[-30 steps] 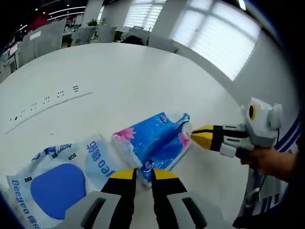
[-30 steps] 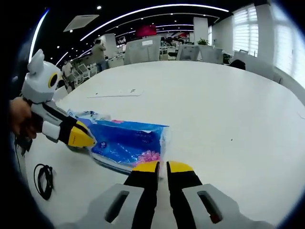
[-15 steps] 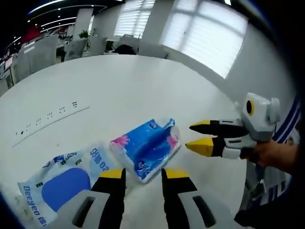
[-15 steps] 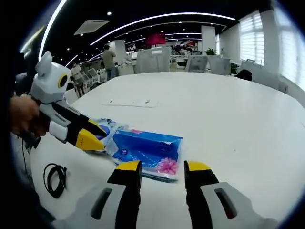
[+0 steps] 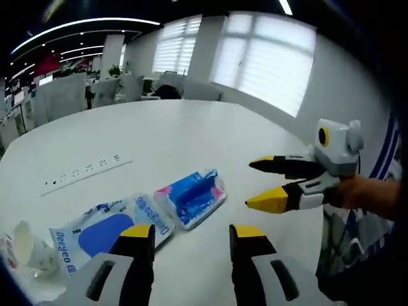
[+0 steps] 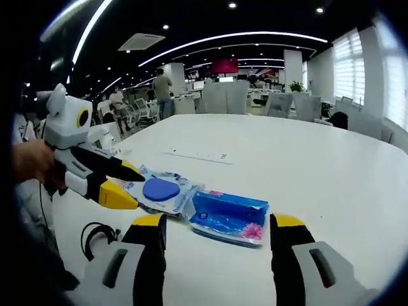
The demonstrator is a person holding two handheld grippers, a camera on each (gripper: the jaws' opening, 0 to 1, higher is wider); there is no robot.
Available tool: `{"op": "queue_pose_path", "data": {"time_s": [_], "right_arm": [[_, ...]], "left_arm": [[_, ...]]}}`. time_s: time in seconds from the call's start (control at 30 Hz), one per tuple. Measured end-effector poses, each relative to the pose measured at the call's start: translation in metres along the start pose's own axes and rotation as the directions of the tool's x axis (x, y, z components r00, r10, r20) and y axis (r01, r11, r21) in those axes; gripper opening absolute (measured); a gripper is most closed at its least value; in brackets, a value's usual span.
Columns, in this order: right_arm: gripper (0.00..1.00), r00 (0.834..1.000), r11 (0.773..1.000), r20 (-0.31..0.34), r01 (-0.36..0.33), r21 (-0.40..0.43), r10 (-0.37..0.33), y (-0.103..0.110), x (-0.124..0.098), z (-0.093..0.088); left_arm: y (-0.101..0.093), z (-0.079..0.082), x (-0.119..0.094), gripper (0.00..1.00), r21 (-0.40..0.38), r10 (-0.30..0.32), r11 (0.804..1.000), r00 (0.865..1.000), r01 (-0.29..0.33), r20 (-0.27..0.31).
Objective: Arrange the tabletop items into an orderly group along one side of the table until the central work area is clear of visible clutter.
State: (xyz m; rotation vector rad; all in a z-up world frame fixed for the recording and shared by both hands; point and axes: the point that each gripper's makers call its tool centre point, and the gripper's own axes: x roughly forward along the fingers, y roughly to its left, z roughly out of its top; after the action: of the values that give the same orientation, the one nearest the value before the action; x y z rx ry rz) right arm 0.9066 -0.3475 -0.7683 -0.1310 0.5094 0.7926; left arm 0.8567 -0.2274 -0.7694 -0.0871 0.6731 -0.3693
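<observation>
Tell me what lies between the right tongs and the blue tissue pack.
Only bare white table: in the right gripper view the open right tongs hang just short of the tissue pack, not touching it.

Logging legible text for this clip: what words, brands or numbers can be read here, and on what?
"Deeyeo": on the white wipes pack with the blue oval, left gripper view.
Other print on that pack: too blurred to read.
Print on the blue tissue pack: too small to read.
Marks on the strip set in the table: too small to read.
</observation>
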Motion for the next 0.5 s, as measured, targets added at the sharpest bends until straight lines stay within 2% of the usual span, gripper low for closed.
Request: {"op": "queue_pose_path", "data": {"time_s": [0.3,0.5], "right_arm": [[0.85,0.999,0.999,0.020,-0.032,-0.023,0.033,0.033,-0.023,0.005],[0.93,0.999,1.000,0.044,-0.027,-0.009,0.028,0.041,-0.034,0.009]], "left_arm": [[0.014,-0.017,-0.055,0.62,-0.014,0.027,1.000,0.998,-0.027,0.052],[0.023,-0.025,-0.086,0.71,-0.010,0.036,0.999,0.994,-0.035,0.100]]}}
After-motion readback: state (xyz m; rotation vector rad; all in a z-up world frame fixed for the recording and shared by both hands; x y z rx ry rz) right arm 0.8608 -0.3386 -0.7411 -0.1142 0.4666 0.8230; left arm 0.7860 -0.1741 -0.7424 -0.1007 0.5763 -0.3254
